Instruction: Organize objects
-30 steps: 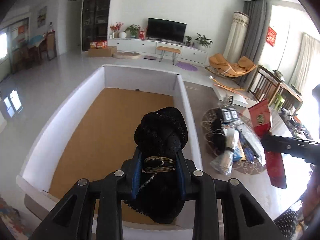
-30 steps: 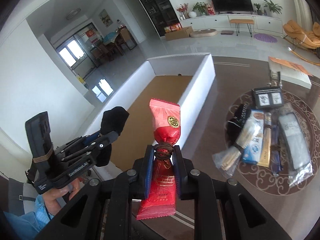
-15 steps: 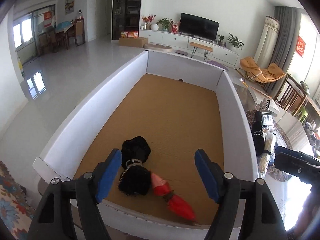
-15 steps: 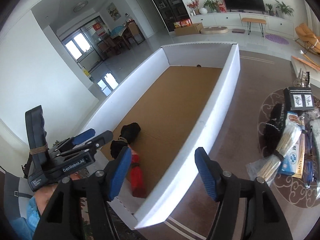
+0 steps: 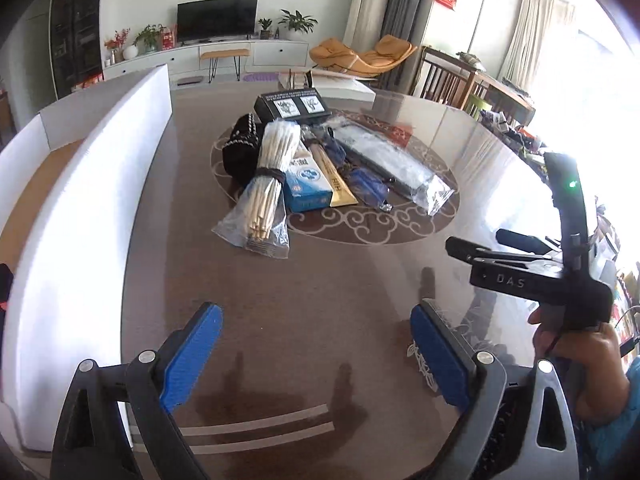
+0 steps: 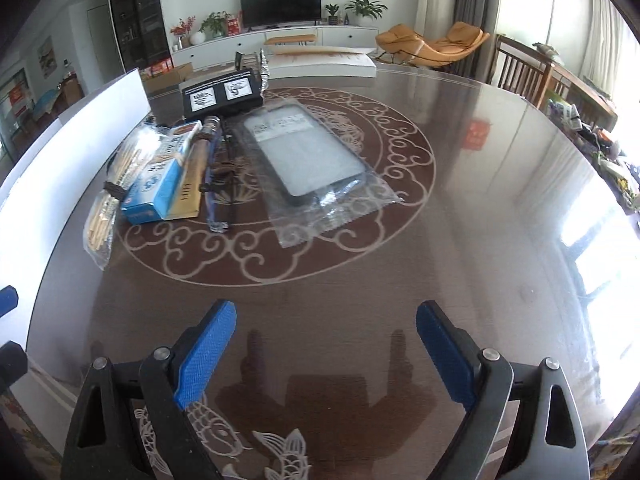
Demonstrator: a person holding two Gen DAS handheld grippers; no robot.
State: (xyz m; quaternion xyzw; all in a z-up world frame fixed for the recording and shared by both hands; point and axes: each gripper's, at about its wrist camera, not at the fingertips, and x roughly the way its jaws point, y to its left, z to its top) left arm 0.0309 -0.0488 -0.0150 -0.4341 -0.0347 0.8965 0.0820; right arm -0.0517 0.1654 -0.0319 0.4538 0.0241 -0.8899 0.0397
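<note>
My left gripper (image 5: 316,344) is open and empty above the dark round table (image 5: 360,280). My right gripper (image 6: 326,344) is open and empty too; its side shows in the left wrist view (image 5: 520,268). A pile of objects lies ahead: a bagged bundle of sticks (image 5: 268,184), a blue box (image 5: 308,184), a black pouch (image 5: 240,148), a black box with two labels (image 5: 292,106), a gold packet (image 5: 336,180) and a clear bag with a dark flat item (image 6: 308,152). The white-walled box (image 5: 80,208) stands at the left.
A white flat carton (image 6: 320,60) lies at the table's far edge. Chairs and a cluttered side table (image 6: 580,100) stand to the right. The table's near half, with a fish pattern (image 6: 280,456), lies under both grippers.
Both grippers opened and dropped the black bundle and the red packet into the white-walled box. Both then swung right, away from the box, to face the pile on the table.
</note>
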